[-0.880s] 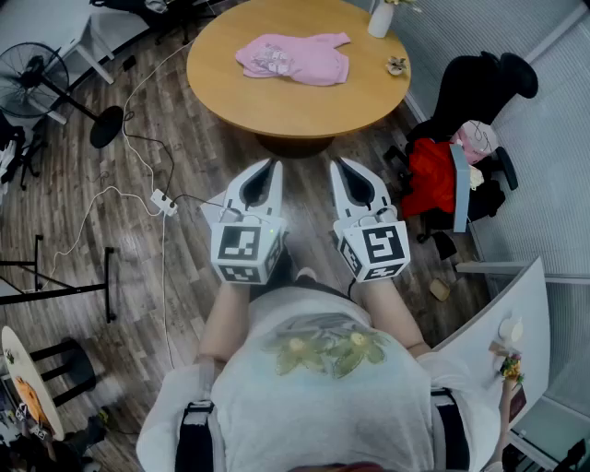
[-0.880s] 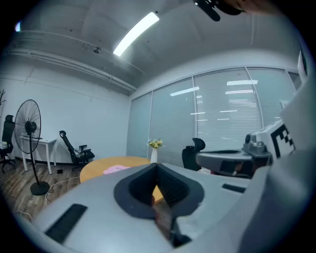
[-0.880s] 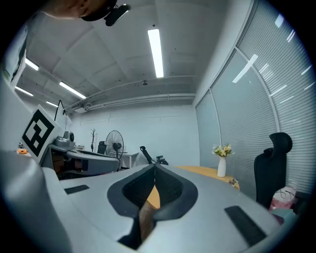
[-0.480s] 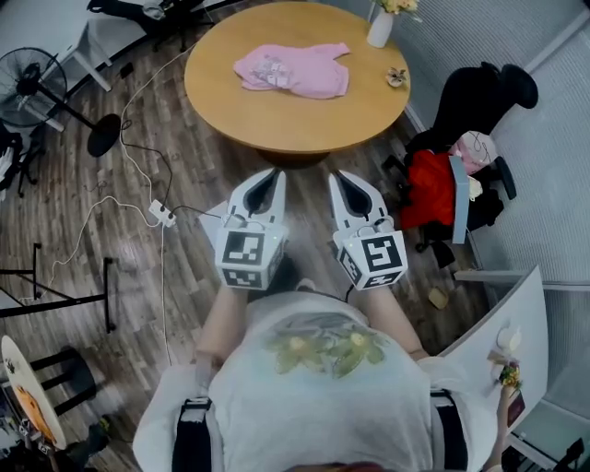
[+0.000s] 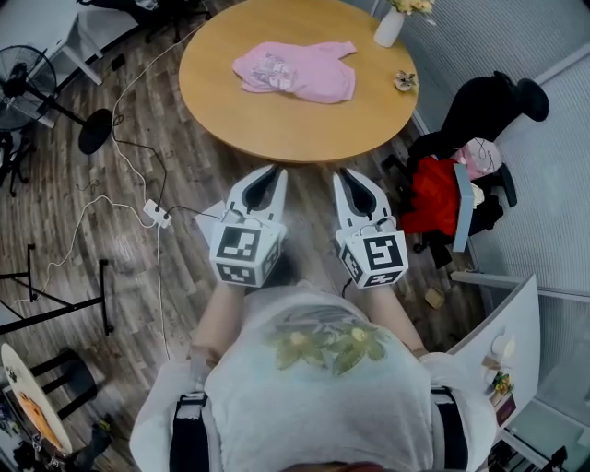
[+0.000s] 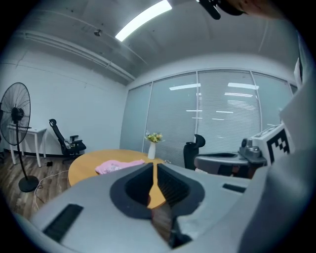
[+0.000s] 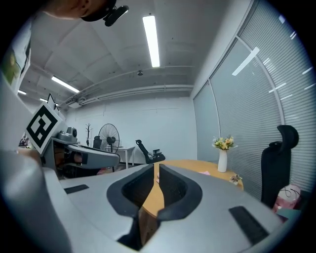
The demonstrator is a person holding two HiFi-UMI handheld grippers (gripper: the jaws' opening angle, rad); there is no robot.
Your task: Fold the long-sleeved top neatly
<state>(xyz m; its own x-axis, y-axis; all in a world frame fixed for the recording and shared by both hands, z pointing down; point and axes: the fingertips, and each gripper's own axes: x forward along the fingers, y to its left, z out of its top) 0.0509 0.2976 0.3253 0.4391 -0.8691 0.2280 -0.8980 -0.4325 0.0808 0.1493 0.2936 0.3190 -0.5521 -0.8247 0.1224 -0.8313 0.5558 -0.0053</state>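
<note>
And here it is: the pink long-sleeved top (image 5: 295, 72) is seen lying on the round table (image 5: 277, 129), towards its far side, loosely spread and rumpled, with no fold made yet. Nothing is being touched. The left gripper (image 5: 271, 175) and the right gripper (image 5: 341, 175) are held side by side just short of the table's near edge, well apart from the top, both pointed at the table and close to level. The fingers of each are pressed together with nothing between them; only the table's wood is glimpsed past the thin slit. That closed, empty carry is judged a travelling posture: no cloth is within reach, so nothing would be gained by opened fingers. A white vase (image 5: 388, 26) of flowers is stood at the table's far right rim, and a small object (image 5: 403, 81), too small to be told, lies by the right rim; both are clear of the top, so folding room is judged ample. The approach is taken as the step in hand. Next, the table must be reached, the fingers opened, and a sleeve or hem picked.
</note>
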